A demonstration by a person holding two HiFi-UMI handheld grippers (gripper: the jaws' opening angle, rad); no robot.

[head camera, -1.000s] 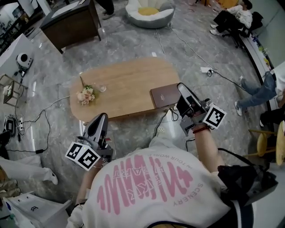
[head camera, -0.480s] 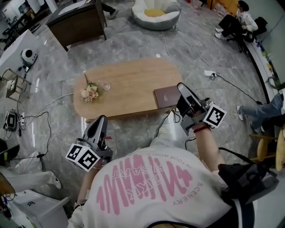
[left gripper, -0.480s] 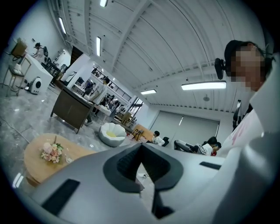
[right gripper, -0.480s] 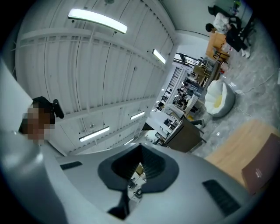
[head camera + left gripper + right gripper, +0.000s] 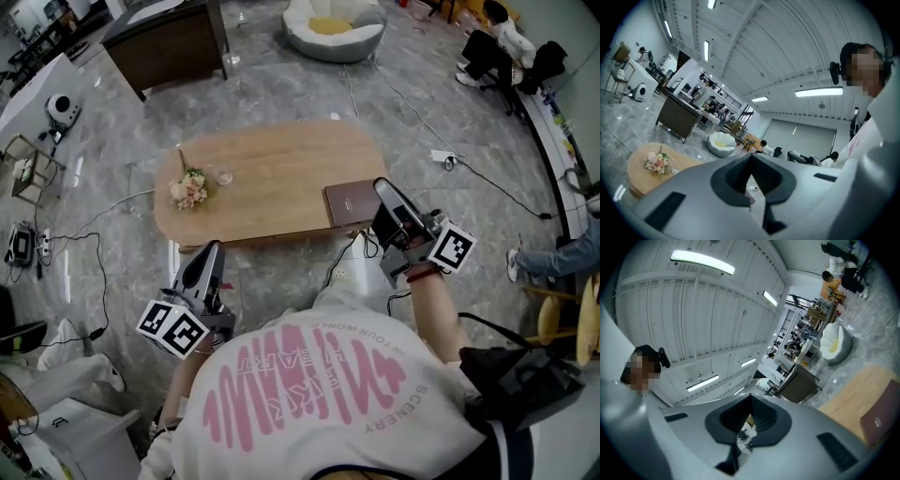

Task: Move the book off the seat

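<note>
Hardly anything has moved: the left claw and the right claw stay shut tight and hold nothing. The book lies flat on the wooden table, not on any seat, so the job looks done.

Grey marble floor. Oval wooden table mid-room, dark desk far left, power strip off table's right end. Strip lights on ribbed ceiling.
</note>
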